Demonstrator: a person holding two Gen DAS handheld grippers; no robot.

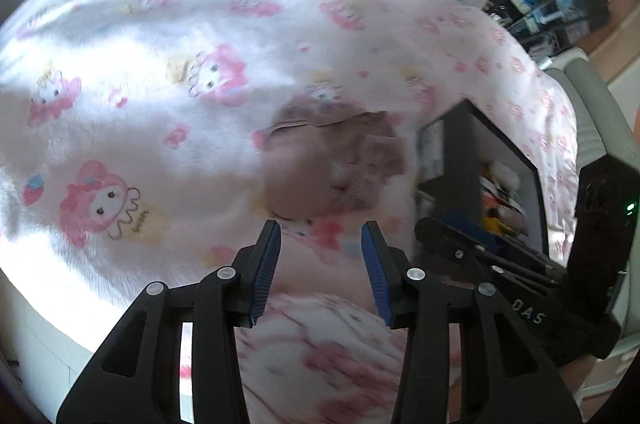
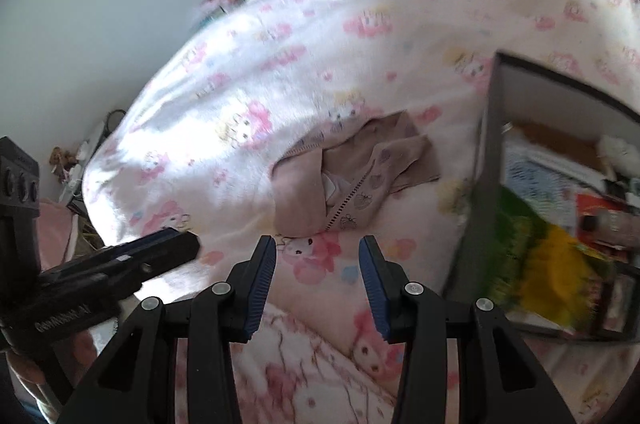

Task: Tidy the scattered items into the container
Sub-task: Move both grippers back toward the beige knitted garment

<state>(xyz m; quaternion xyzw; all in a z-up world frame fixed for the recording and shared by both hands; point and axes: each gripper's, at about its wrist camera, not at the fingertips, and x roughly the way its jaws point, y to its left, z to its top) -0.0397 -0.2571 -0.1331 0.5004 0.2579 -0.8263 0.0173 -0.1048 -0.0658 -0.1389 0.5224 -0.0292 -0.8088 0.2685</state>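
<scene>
Bed: I see a white blanket (image 2: 320, 63) with pink cartoon pictures spread over the bed.
Clothes: a small brownish-pink piece of clothing (image 2: 352, 175) lies crumpled on the blanket, just ahead of both grippers.
Container: a dark box (image 2: 492, 159) sits on the blanket right beside the clothing, with colorful things inside it.
Left gripper (image 1: 320, 236): my fingers are apart, with nothing between them, above the blanket and near the clothing.
Right gripper (image 2: 318, 250): my fingers are spread too, holding nothing, just short of the clothing.

Crumpled beige garment (image 2: 352, 175), beside dark container (image 2: 490, 159)
</scene>
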